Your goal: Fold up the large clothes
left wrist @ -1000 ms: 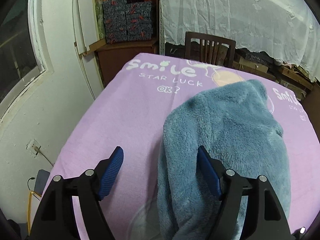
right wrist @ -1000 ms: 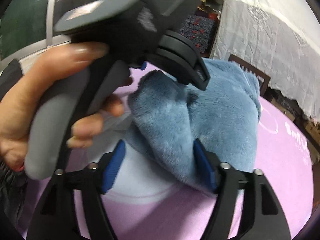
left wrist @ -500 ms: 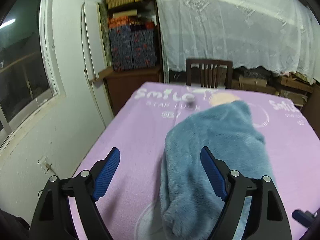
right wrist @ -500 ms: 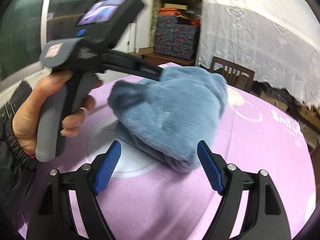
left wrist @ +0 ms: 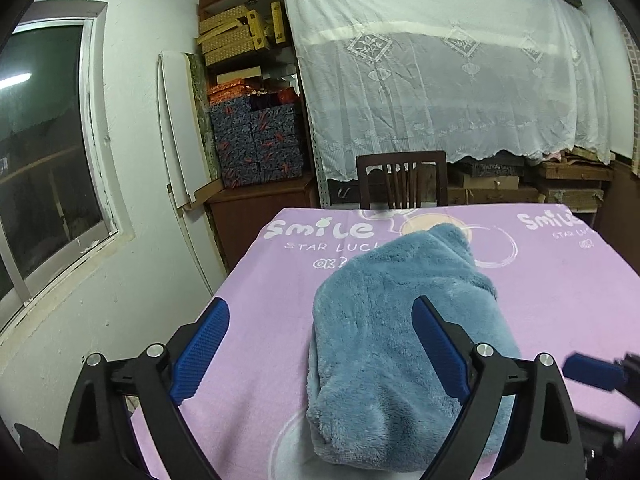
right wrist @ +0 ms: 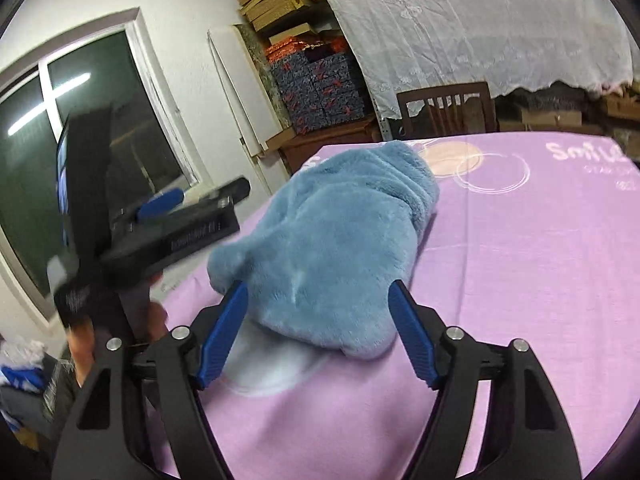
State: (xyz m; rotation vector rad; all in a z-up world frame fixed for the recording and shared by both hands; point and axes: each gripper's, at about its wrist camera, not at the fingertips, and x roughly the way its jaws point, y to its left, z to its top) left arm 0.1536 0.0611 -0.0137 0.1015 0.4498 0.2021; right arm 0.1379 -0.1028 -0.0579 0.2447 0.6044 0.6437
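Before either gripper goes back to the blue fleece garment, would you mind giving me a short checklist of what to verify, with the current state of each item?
1. Left gripper free of fabric: ok; its jaws have just been opening and nothing is pinched.
2. Right gripper free of fabric: ok; its jaws have just been closing a little, with nothing between the pads.
3. Blue fleece garment lying wholly on the purple cloth: ok.
4. Garment folded into a compact bundle: ok.
5. Fold edges neatly aligned: cannot tell; the pile hides them.
6. Grippers apart from each other: ok.
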